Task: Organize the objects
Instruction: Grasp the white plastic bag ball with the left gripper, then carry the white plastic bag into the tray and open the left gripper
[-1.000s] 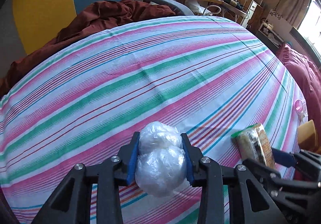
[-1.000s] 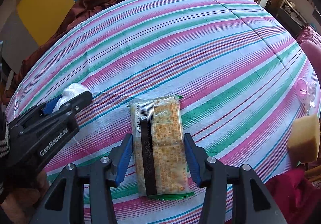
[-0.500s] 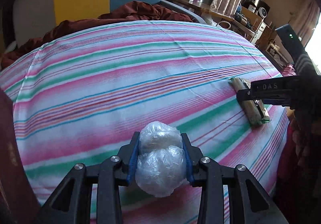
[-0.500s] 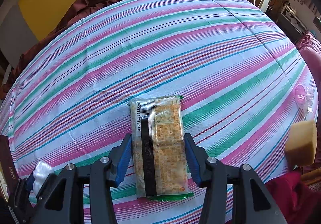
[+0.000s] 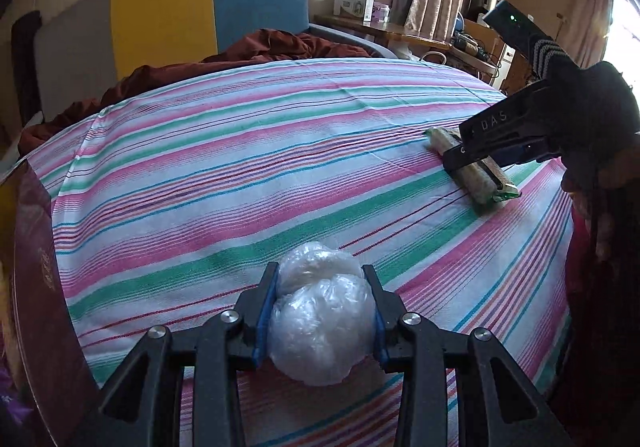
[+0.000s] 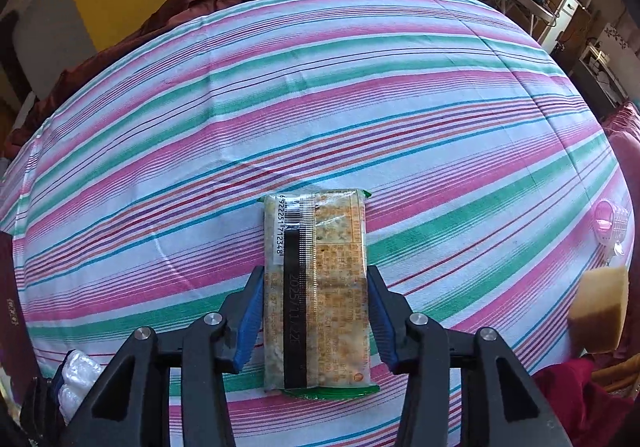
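Left claw (image 5: 320,311) pinches crinkly, translucent white plastic bundle (image 5: 318,321) — two-lobed.

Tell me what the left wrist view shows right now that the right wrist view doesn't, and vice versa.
Only the left wrist view: a window, curtains, and the right tool seen from the side.

Only the right wrist view: the cracker packet's barcode face, a pink cup and a yellow sponge at the bed's right edge.

Both: the striped sheet, the cracker packet, the plastic bundle in the left tool.
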The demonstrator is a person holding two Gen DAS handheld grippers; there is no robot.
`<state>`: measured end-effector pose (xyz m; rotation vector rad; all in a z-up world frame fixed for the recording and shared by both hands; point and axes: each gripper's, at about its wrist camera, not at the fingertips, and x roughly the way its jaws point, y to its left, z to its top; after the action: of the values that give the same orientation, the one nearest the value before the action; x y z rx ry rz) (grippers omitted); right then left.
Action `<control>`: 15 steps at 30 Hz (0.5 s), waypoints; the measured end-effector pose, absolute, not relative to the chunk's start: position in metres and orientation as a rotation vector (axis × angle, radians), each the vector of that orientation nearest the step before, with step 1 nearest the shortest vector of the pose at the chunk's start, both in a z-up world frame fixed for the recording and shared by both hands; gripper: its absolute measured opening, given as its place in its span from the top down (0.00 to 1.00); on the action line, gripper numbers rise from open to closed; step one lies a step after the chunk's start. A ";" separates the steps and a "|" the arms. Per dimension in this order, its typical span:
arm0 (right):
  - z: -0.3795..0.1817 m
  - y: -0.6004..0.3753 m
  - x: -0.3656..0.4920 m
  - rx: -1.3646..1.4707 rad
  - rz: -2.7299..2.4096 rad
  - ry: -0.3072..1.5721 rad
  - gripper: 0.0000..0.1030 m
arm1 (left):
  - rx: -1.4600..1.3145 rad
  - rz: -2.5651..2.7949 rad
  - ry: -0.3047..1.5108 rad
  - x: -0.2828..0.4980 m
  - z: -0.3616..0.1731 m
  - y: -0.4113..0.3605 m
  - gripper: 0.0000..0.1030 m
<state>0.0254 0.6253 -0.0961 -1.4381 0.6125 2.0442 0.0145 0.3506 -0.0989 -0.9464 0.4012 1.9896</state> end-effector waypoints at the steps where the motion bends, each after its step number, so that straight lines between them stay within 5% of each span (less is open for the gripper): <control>1: -0.095 0.623 0.023 -1.443 2.073 0.620 0.54 | -0.938 1.992 0.408 0.016 -0.099 0.351 0.62; 15: -0.102 0.610 0.003 -1.514 2.148 0.439 0.52 | -0.957 2.002 0.438 0.018 -0.096 0.347 0.63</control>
<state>0.0031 0.6097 -0.1018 -1.5136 0.4390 2.1480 0.0183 0.3473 -0.0955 -0.9565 0.4379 2.0018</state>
